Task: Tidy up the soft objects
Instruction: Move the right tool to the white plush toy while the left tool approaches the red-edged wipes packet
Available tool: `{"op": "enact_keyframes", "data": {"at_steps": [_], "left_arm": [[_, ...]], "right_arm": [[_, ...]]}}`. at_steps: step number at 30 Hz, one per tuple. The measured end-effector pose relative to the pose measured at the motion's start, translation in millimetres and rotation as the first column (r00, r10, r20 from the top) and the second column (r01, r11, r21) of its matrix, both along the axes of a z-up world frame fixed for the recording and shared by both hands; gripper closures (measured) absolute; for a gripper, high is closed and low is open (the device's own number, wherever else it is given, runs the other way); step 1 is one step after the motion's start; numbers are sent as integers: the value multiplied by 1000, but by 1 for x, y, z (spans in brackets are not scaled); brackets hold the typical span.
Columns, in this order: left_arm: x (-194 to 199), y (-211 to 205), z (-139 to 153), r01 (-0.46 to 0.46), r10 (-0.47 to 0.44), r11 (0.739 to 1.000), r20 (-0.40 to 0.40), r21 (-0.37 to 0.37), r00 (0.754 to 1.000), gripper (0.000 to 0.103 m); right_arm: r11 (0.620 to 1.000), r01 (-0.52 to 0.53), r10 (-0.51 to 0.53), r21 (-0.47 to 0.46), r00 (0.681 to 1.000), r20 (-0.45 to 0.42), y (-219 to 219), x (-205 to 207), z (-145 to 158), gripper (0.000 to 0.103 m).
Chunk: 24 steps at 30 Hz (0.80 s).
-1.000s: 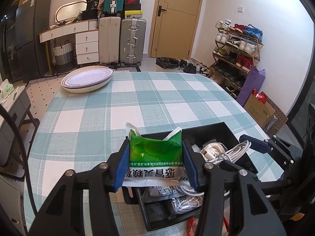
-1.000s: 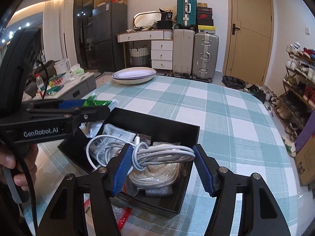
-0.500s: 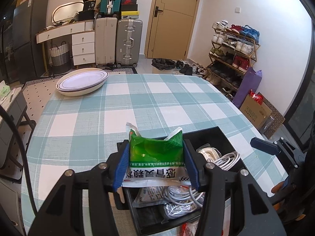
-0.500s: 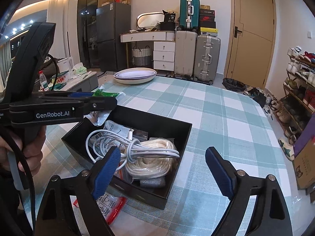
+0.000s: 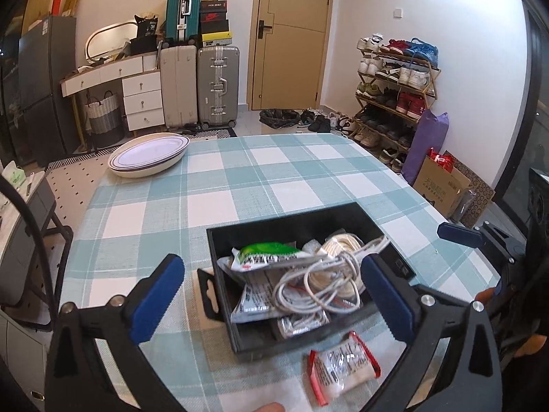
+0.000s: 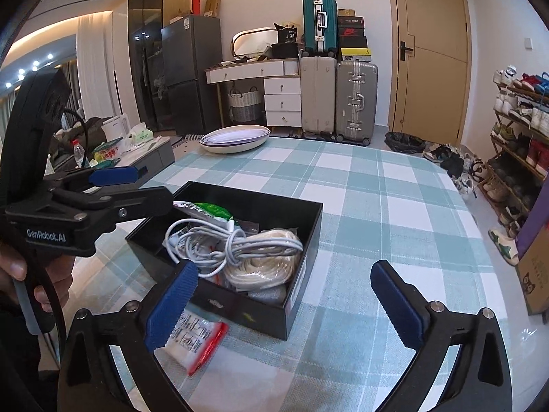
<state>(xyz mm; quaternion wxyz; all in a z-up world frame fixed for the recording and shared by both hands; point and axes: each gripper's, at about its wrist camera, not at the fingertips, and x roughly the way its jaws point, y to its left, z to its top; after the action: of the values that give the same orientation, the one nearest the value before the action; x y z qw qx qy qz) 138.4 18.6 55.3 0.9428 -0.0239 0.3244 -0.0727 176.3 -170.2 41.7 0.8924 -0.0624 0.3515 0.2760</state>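
A black box point(image 5: 291, 218) point(image 6: 302, 285) sits on the checked table. In it lie a green and white packet point(image 5: 266, 254) point(image 6: 209, 210), a white cable bundle point(image 5: 319, 281) point(image 6: 219, 240), a cream cord coil point(image 6: 271, 264) and other packets. My left gripper point(image 5: 271, 295) is open and empty, above the box's near side. My right gripper point(image 6: 283, 295) is open and empty, at the box's near corner. A red-edged clear packet point(image 5: 345, 367) point(image 6: 194, 340) lies on the table beside the box.
A stack of white oval plates point(image 5: 149, 154) point(image 6: 235, 139) stands at the table's far left. The checked tablecloth point(image 5: 274, 178) stretches beyond the box. Suitcases, a dresser and a shoe rack stand past the table.
My left gripper has opened and let go of the green packet, which now lies in the box. My right gripper had opened off the white cable bundle and has drawn back.
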Motion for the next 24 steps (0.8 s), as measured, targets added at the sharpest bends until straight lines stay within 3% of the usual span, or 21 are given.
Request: {"op": "enact_keyframes", "data": {"at_steps": [11, 24], "left_arm": [[-52, 1, -15, -44, 44, 999, -2, 21, 999, 0], [-85, 1, -19, -57, 56, 998, 28, 40, 998, 0]], "right_arm": [[1000, -26, 26, 5, 999, -44, -12, -35, -4, 1], [999, -52, 51, -10, 995, -82, -21, -72, -11, 1]]}}
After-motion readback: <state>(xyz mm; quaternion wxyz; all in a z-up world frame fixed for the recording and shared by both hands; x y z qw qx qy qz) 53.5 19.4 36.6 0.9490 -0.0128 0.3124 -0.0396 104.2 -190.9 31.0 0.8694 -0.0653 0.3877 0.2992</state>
